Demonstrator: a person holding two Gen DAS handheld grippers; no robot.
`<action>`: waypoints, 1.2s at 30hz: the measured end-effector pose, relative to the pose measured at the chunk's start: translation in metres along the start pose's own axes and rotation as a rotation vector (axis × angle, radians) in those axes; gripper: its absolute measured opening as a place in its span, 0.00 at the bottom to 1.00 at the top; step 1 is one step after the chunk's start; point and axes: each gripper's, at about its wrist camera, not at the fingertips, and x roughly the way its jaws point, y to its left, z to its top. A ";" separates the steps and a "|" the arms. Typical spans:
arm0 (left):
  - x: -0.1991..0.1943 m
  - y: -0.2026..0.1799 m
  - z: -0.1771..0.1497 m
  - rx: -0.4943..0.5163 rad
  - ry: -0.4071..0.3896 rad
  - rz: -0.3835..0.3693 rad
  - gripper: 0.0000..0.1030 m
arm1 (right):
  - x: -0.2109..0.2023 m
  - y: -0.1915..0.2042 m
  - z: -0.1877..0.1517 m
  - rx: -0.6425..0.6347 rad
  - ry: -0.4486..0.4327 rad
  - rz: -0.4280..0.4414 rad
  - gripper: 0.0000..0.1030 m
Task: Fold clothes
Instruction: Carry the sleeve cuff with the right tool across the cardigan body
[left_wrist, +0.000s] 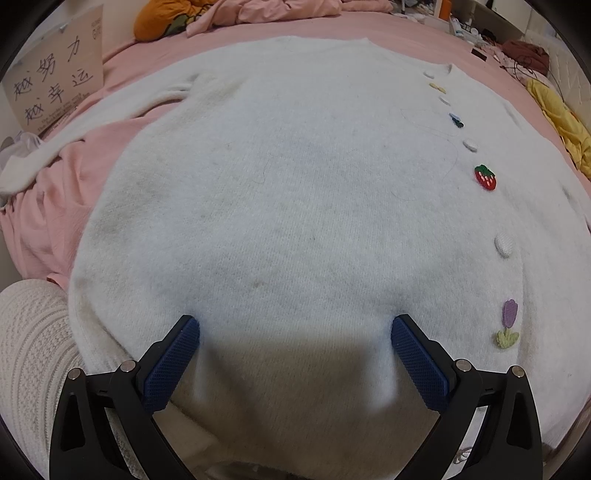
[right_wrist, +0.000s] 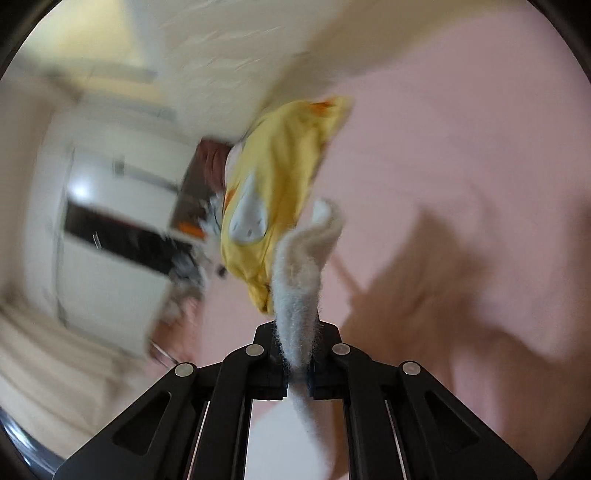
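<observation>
The left gripper (left_wrist: 295, 332) stands wide open, its blue pads pressed down on the hem end of a white fluffy cardigan (left_wrist: 288, 177), holding nothing. The right gripper (right_wrist: 297, 354) is closed tight on a strip of the same fuzzy white knit (right_wrist: 299, 295), likely a sleeve or an edge, lifted clear of the pink bedsheet (right_wrist: 461, 147); that view is smeared with motion. By my judgement a fold is in hand: the left pins the body while the right carries its piece. Next, that piece wants laying flat across the body. The cardigan lies spread on the bed, long axis running away from the left gripper, hem near, collar far, button row (left_wrist: 480, 173) at right, one sleeve (left_wrist: 74, 136) trailing left. A yellow garment (right_wrist: 277, 177) lies beyond.
</observation>
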 end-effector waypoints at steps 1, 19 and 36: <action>0.000 0.000 0.000 0.000 -0.001 -0.002 1.00 | 0.006 0.014 -0.007 -0.033 0.018 -0.015 0.07; 0.000 0.005 0.001 0.008 -0.016 -0.032 1.00 | 0.132 0.221 -0.250 -0.737 0.253 -0.383 0.07; 0.003 0.014 0.008 0.009 -0.011 -0.061 1.00 | 0.171 0.327 -0.491 -0.972 0.488 -0.226 0.07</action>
